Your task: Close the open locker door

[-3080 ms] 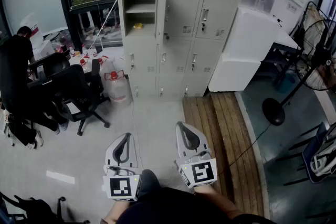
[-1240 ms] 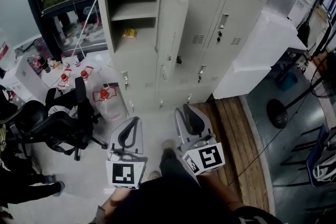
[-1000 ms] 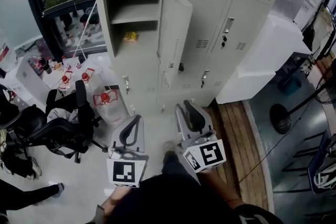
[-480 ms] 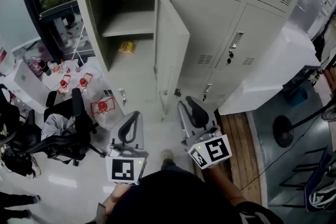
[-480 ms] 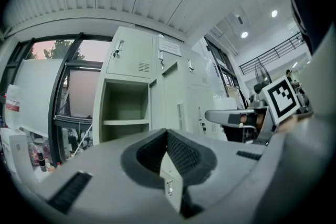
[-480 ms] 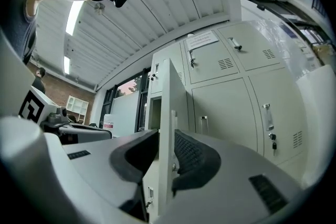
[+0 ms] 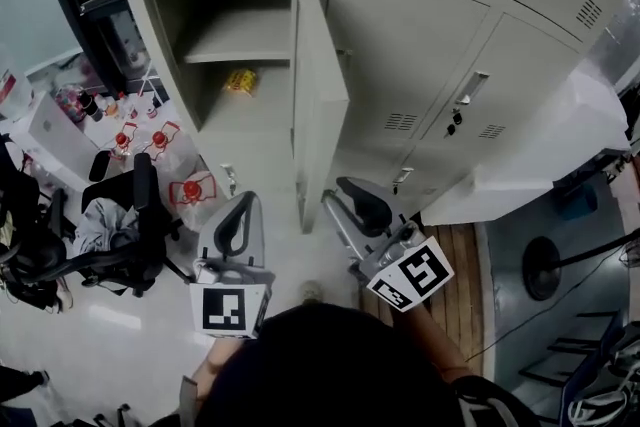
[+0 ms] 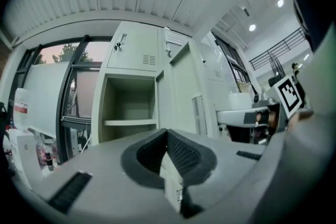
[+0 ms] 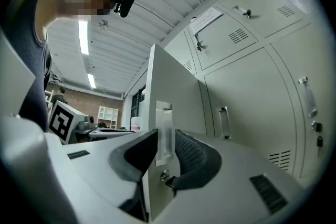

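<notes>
Right gripper (image 9: 164,139) — jaws just opening — straddles locker door (image 9: 173,78); left gripper (image 8: 167,135) clenched, empty.

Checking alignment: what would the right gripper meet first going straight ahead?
Probably the open locker door, edge-on at its handle, between the jaws of the right gripper, which have just been opening; depth unclear.

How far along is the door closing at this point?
Done: the approach only. The right gripper straddles the locker door at its edge, jaws apart and just opening. In hand: nothing gripped; the left gripper is shut, empty. Left: swing the door closed; it stands wide open.
</notes>
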### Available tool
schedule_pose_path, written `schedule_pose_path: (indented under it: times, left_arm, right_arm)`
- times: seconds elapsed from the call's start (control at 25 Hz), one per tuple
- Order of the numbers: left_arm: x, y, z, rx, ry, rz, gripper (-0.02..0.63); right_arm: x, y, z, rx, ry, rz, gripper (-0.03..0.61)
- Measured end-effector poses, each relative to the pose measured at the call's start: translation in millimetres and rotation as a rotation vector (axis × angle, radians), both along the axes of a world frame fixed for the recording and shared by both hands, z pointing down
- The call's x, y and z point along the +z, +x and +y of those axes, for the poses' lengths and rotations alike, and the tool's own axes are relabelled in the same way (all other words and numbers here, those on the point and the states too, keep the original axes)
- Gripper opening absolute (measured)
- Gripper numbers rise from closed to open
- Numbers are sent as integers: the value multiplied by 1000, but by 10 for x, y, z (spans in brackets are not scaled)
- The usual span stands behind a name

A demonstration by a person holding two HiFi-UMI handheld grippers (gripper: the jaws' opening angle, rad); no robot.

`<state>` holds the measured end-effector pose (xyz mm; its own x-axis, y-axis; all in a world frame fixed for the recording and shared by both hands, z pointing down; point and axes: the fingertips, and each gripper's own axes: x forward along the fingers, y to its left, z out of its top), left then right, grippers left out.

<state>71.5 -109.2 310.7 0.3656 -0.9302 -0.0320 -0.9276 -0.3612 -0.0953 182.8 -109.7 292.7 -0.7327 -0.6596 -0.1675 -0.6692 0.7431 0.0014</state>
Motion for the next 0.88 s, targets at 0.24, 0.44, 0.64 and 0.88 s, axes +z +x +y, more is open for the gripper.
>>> schedule_pose_path:
  times: [0.24,0.44,0.64,0.88]
  left_arm:
    - [-25,91,-221,-48,12,7,2]
    - [20,59,-322,-100,-1,4,2]
    - [-13,-10,-338,-133,20,-2,2]
    - [-50,-99,-302,-171,27,-16,2]
  right_arm:
    - [-81,-5,-69,-261,-7,-13,97]
    - [-84,-52,-55,-472,-28,17,117]
    - [-84,-118,-16,-641,-39,40,144]
    - [-66,-212,0,-744,-31,76,161]
